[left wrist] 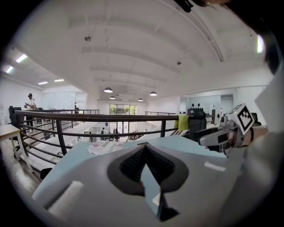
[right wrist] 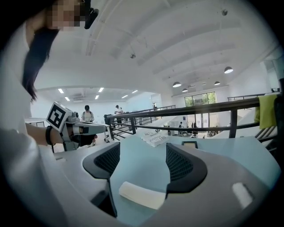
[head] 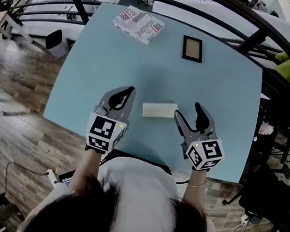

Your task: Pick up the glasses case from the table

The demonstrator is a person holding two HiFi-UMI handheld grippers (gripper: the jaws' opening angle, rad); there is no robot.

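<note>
Approach phase: right gripper (head: 188, 111) is hovering wide open beside the white glasses case (head: 159, 110) lying on the table (head: 116, 57); left gripper (head: 129, 92) is sitting shut, empty. Next, I reckon: straddling the case, then squeezing.

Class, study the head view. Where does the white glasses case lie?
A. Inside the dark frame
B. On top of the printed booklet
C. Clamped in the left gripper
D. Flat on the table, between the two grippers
D: the glasses case lies flat on the blue table, with the left gripper on one side of it and the right gripper on the other.
</note>
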